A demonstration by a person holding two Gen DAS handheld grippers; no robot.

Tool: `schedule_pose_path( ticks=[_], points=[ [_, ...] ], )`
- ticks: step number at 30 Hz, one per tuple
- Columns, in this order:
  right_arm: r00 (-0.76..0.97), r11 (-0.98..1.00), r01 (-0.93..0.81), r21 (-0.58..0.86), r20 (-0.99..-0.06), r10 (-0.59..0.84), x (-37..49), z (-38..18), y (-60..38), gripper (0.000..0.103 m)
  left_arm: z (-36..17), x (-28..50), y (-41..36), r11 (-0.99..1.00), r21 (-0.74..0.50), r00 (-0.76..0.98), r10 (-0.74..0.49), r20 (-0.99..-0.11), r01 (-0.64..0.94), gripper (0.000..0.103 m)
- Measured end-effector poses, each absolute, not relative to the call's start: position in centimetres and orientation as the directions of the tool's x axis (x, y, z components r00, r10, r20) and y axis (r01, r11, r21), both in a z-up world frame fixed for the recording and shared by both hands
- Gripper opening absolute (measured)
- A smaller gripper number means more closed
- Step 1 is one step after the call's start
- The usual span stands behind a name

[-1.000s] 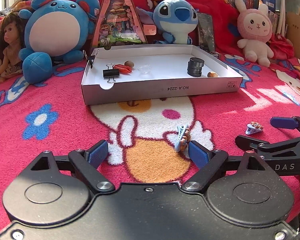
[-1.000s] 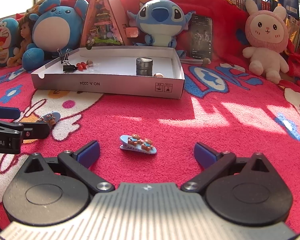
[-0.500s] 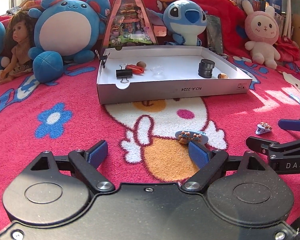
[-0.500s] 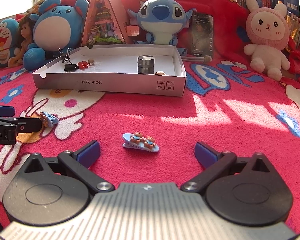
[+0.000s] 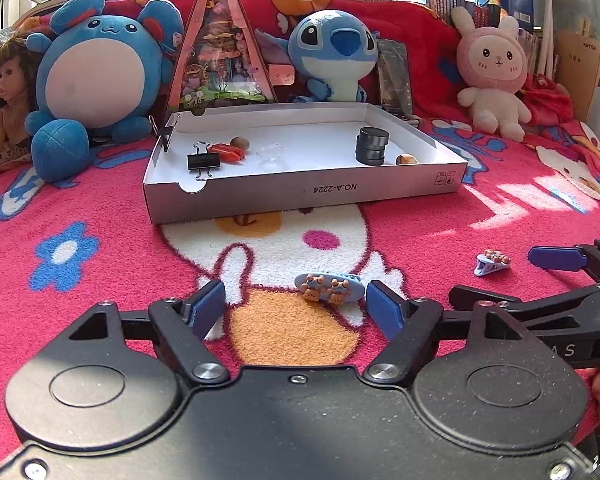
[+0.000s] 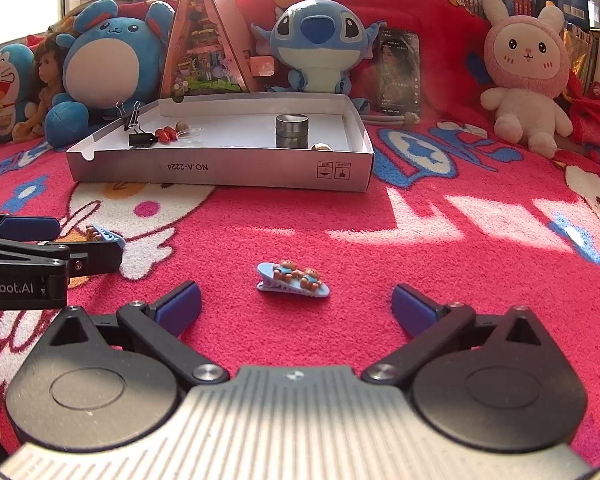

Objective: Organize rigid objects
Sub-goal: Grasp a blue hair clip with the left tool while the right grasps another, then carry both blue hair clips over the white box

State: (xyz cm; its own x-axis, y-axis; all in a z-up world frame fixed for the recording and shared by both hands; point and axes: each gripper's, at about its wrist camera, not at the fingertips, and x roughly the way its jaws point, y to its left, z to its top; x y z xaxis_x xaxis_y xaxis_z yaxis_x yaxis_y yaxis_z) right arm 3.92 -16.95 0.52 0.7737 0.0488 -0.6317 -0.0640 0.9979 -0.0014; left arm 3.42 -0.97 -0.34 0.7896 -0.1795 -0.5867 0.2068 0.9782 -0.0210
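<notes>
**A:** So what's the left gripper [image 5: 296,306] doing? Going left to right from its own camera, I see its left blue pad [image 5: 206,307] with bare red blanket [image 5: 100,208] next to it, then the bear hair clip [image 5: 329,287].

**B:** Yep, that clip lies flat on the blanket between the pads, way over toward the right one [image 5: 384,308], just beside it. The jaws have just been closing in, but they're still apart with nothing pinched. Straight ahead, farther off, is the white box [image 5: 300,196] with a binder clip [image 5: 203,161] and stacked black discs [image 5: 372,145] inside.

**A:** And the right gripper [image 6: 296,306]?

**B:** Spread wide, gripping nothing. A second bear clip [image 6: 293,280] sits on the blanket just ahead of it, about centred between the fingers, touching neither.
</notes>
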Motion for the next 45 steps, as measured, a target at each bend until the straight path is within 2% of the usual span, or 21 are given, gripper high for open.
schedule_pose_path(
  ticks=[6, 10, 12, 14, 19, 20, 32, 45],
  points=[
    [0.782, 0.998, -0.063, 0.007, -0.621, 0.053, 3.8, 0.7, -17.2, 0.095, -0.3, 3.4, -1.1, 0.968, 0.012, 0.791, -0.196, -0.58, 0.249, 0.063],
    [0.794, 0.998, -0.063, 0.004, -0.605, 0.052, 3.8, 0.9, -17.0, 0.084, -0.4, 3.4, -1.4, 0.968, 0.003, 0.789, -0.203, -0.58, 0.251, 0.055],
    [0.8, 0.998, -0.065, 0.004, -0.597, 0.054, 3.7, 0.9, -16.9, 0.078, -0.4, 3.4, -1.5, 0.968, 0.002, 0.791, -0.205, -0.577, 0.252, 0.049],
    [0.806, 0.998, -0.068, 0.002, -0.59, 0.056, 3.6, 0.9, -16.7, 0.068, -0.4, 3.3, -1.5, 0.965, -0.002, 0.789, -0.215, -0.575, 0.261, 0.037],
    [0.814, 0.997, -0.082, 0.003, -0.577, 0.069, 3.4, 1.0, -16.2, 0.05, -0.3, 3.2, -1.6, 0.965, -0.012, 0.785, -0.221, -0.579, 0.263, 0.037],
    [0.815, 0.997, -0.083, 0.001, -0.575, 0.069, 3.3, 1.0, -16.1, 0.044, -0.2, 3.2, -1.6, 0.965, -0.015, 0.784, -0.222, -0.579, 0.262, 0.037],
    [0.822, 0.995, -0.096, 0.012, -0.563, 0.086, 3.5, 1.6, -15.8, 0.043, 0.6, 3.6, -1.0, 0.976, -0.04, 0.782, -0.195, -0.592, 0.213, 0.037],
    [0.838, 0.993, -0.111, 0.045, -0.532, 0.117, 5.9, 4.0, -15.7, 0.043, 3.4, 5.7, 0.6, 0.985, -0.064, 0.807, -0.167, -0.567, 0.159, 0.037]
  ],
)
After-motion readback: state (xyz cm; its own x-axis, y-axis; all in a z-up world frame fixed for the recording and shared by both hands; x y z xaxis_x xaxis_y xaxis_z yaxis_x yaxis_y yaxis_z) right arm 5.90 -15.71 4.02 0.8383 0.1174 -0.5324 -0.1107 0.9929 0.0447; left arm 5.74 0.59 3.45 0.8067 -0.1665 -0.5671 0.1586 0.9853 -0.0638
